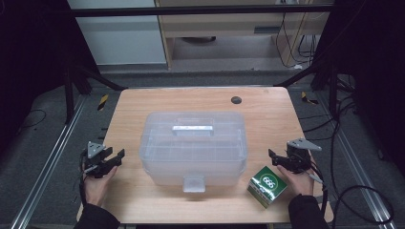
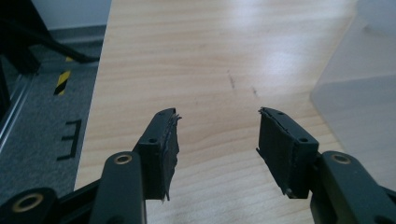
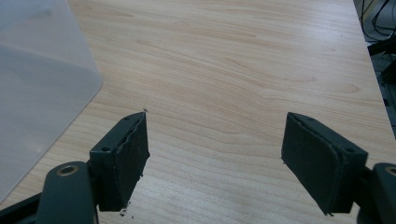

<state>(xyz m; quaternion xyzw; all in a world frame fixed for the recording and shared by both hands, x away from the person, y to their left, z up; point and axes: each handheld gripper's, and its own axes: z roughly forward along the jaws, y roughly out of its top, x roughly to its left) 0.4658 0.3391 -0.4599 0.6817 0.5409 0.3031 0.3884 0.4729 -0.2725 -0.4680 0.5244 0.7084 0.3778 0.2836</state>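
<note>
A wooden table (image 1: 143, 102) stands on grey floor (image 1: 43, 143).

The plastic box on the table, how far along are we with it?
Nothing looks done: the clear plastic box sits lidded, its front latch down. The left gripper and right gripper flank it, open and empty. The green carton stands untouched beside it. Everything is left.

Storage box (image 2: 359, 88) cropped by right edge in left gripper view; its contents unreadable through frosted lid (image 1: 193, 129); green carton (image 1: 267, 185) print illegible
</note>
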